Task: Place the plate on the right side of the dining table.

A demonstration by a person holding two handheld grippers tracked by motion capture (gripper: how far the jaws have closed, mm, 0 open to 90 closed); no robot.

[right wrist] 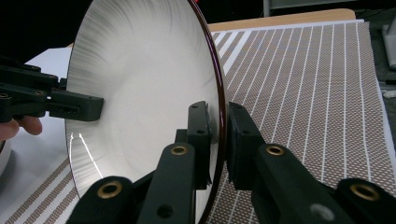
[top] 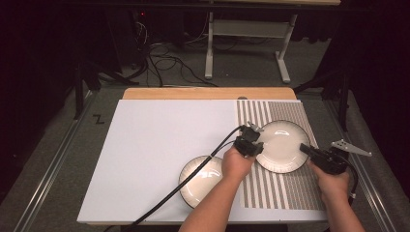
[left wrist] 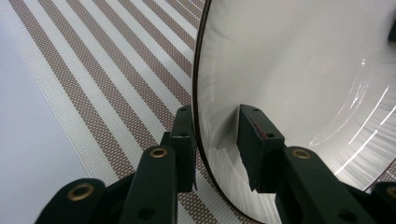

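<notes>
Both the left gripper (top: 256, 141) and right gripper (top: 305, 149) pinch the rim of a round white dark-edged plate (top: 283, 145) over the brown striped mat (top: 270, 186) on the white table (top: 154, 145), dark room behind.

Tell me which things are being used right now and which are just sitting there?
Being used: the plate, the left gripper and right gripper each straddling its rim, the striped mat.

Just sitting there: the second plate, the trestle stand and floor cables.
</notes>
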